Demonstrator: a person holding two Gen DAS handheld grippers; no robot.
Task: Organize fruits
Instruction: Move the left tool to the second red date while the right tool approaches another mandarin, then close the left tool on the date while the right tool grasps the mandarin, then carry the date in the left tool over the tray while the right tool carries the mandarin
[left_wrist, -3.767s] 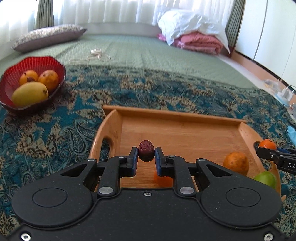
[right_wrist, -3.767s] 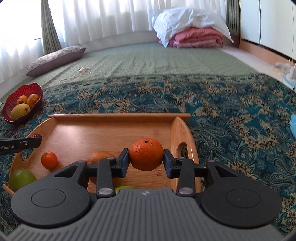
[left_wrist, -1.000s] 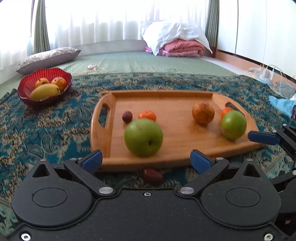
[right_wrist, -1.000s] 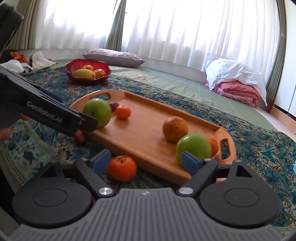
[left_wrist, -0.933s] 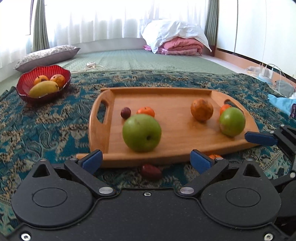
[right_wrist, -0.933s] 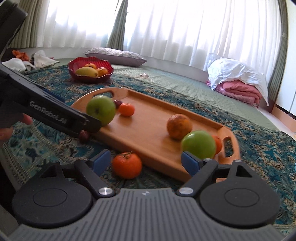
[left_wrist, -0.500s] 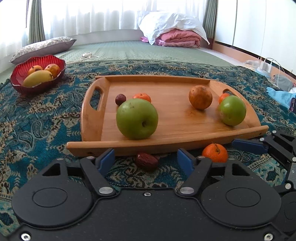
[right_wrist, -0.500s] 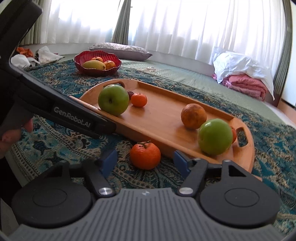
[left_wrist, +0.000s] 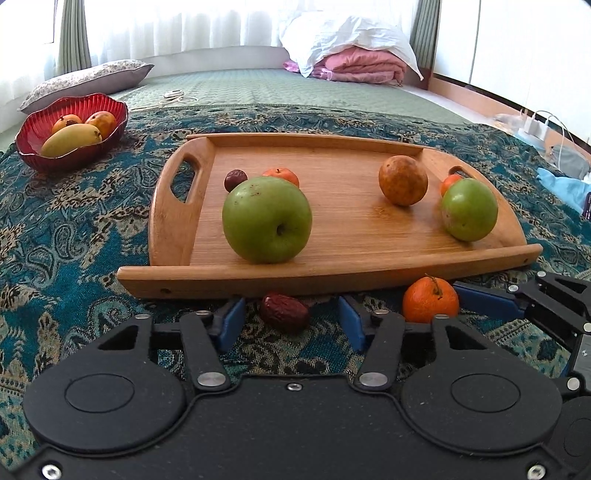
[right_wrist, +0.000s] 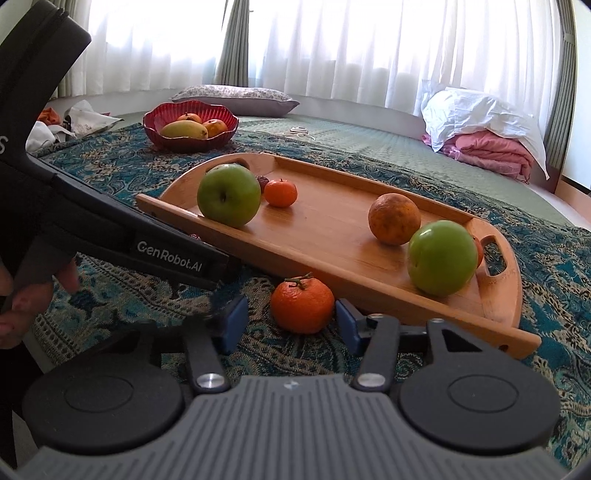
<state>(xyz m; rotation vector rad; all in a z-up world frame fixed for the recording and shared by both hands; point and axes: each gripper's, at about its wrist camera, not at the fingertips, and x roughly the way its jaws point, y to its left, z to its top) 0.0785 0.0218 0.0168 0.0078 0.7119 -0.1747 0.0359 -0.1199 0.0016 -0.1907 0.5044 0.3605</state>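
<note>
A wooden tray (left_wrist: 351, 236) (right_wrist: 332, 236) lies on the patterned cloth. It holds two green apples (left_wrist: 266, 219) (left_wrist: 469, 209), a brown-orange fruit (left_wrist: 402, 180), small tangerines (left_wrist: 281, 174) and a dark date (left_wrist: 235, 179). My left gripper (left_wrist: 289, 320) is open, its fingers on either side of a red date (left_wrist: 283, 312) lying on the cloth before the tray. My right gripper (right_wrist: 289, 320) is open around a tangerine (right_wrist: 302, 305) on the cloth; that tangerine also shows in the left wrist view (left_wrist: 430, 300).
A red bowl (left_wrist: 70, 147) (right_wrist: 190, 142) with a mango and other fruit stands at the far left. A pillow (left_wrist: 85, 83), folded bedding (left_wrist: 354, 62) and a cable lie on the green mat behind. Chargers (left_wrist: 535, 127) sit at far right.
Both grippers have set their fruit down on the cloth before the tray, opened wide, pulled back, and now narrow and move in around the date and the tangerine.
</note>
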